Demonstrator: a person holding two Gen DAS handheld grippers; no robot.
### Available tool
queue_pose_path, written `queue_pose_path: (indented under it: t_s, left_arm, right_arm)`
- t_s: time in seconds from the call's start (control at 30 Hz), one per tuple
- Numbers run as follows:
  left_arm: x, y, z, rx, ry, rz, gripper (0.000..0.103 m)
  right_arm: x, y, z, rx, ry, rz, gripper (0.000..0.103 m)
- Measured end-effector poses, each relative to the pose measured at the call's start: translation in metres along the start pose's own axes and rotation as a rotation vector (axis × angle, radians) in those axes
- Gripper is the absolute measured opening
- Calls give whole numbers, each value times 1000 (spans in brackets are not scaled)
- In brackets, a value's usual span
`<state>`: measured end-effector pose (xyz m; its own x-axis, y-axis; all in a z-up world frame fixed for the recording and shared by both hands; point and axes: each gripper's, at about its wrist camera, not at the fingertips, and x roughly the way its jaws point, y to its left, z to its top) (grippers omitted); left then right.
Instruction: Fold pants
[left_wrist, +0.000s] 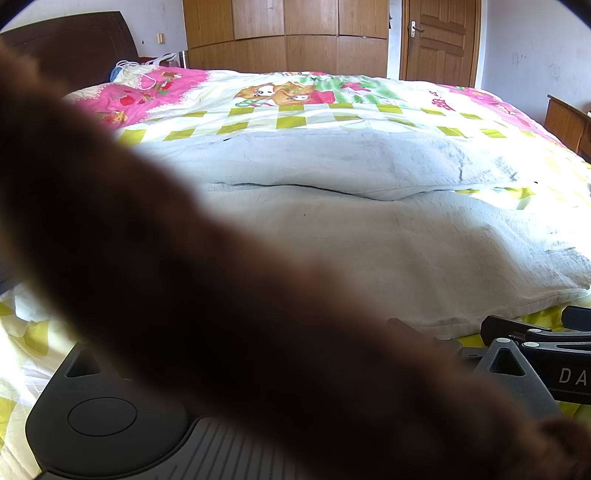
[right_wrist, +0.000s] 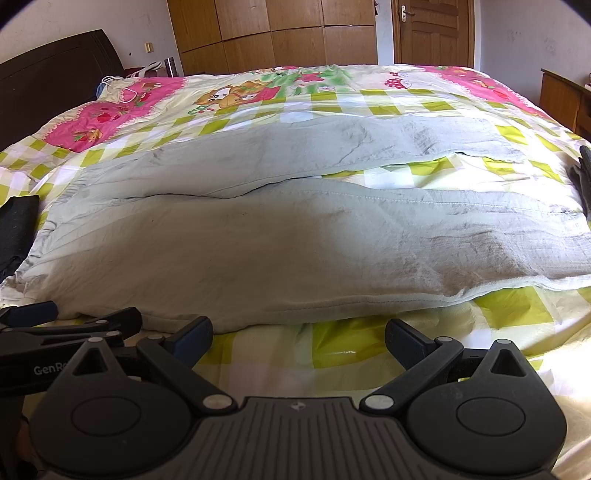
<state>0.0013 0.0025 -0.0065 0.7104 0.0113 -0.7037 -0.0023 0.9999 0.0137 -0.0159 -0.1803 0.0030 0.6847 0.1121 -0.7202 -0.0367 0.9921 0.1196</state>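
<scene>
Pants (right_wrist: 280, 236) span bed; bare quilt (right_wrist: 332, 354) before jaws.

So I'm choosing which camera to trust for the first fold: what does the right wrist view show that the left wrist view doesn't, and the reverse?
Only the right wrist view shows the pale pants whole, both legs lying flat, and its own right tongs open just short of the near edge. Only the left wrist view shows a blurred brown shape covering its own tongs and the pants' left part. Both show the checked bedspread, wardrobe and door.
</scene>
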Motion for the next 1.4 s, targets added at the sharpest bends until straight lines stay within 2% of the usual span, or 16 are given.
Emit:
queue_pose_path:
  t_s: [0.67,0.97,1.07,1.17,1.4]
  left_arm:
    - [0,-1,0,2,0,3,103]
    - [-14,1,0,27,-42,-19,103]
    - [-20,-7,3,58,-63,-61,103]
    - [-25,-20,7,91,-88,-105,103]
    - [-25,-75,25,193,-145,-235,103]
  right_arm:
    - [-1,0,0,4,-2,2,103]
    - [-17,-8,6,42,-21,30,103]
    - [-28,-20,14,78,-53,18,103]
    - [-39,-44,21,118,-73,-30,103]
    - [-68,-140,22,346,-102,-176,103]
